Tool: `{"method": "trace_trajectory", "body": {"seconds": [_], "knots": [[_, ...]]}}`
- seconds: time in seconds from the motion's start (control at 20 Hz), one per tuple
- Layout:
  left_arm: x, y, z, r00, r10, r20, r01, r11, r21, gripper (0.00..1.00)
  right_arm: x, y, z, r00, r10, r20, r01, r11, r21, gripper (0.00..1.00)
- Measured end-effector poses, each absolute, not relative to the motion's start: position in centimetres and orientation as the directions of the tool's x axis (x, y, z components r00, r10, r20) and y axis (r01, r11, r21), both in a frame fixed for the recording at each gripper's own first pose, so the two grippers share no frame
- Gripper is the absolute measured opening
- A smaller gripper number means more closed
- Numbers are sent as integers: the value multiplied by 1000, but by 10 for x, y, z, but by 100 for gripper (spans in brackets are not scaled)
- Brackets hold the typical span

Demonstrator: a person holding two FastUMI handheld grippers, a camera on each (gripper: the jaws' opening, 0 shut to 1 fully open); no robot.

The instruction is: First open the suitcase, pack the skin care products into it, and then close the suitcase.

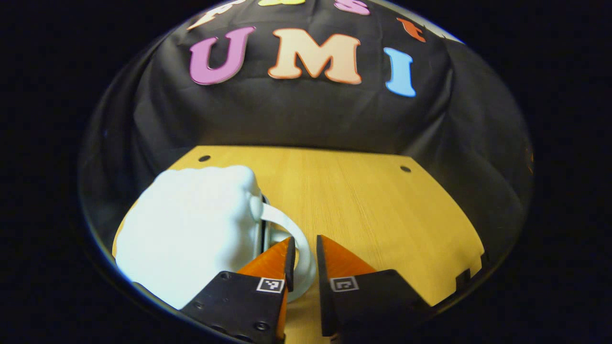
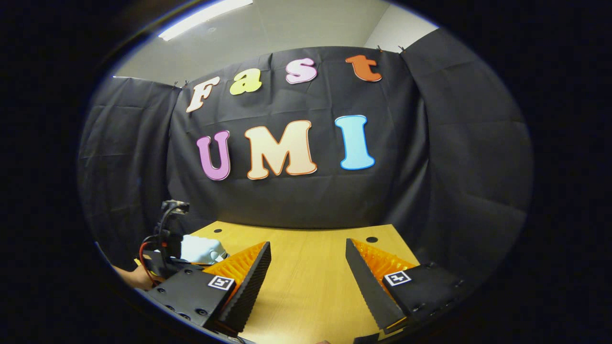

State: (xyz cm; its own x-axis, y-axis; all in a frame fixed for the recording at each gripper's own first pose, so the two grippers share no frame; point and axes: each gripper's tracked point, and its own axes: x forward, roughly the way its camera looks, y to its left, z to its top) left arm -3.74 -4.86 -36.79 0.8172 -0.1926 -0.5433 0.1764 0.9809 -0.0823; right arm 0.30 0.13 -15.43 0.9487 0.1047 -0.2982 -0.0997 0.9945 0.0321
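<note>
A small white suitcase with a bumpy shell lies on the wooden table at the left of the left gripper view. Its white handle loops out to the right and runs down between my left gripper's fingers. My left gripper is shut on that handle. In the right gripper view my right gripper stands open over the table with nothing between its fingers. Far to its left the suitcase shows partly behind the left gripper's body.
The black cloth wall closes the table's far side and right side. Two small dark holes mark the table's far corners. A hand holds the left gripper at the lower left of the right gripper view.
</note>
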Motion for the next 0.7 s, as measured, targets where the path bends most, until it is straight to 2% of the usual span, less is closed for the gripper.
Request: {"method": "trace_trajectory", "body": {"seconds": [0.15, 0.25, 0.4, 0.65, 0.7], "knots": [[-38, -55, -289, 910, -171, -377, 173, 984, -29, 80, 12, 15, -122, 968, 112, -224, -101, 993, 59, 98], [-37, -57, -236, 945, -184, -271, 194, 981, 11, 93, 23, 24, -90, 988, 85, -128, -77, 995, 63, 97], [-36, -60, -172, 961, -234, -145, 243, 969, 44, 93, 33, 34, -50, 1000, 8, -3, -8, 996, 90, 97], [-38, -47, -118, 969, -245, -28, 246, 969, 30, 92, 40, 53, -25, 998, -28, 57, 22, 994, 108, 97], [-40, -45, -113, 968, -251, -18, 251, 968, 23, 96, 40, 56, -22, 997, -34, 64, 27, 993, 115, 97]]}}
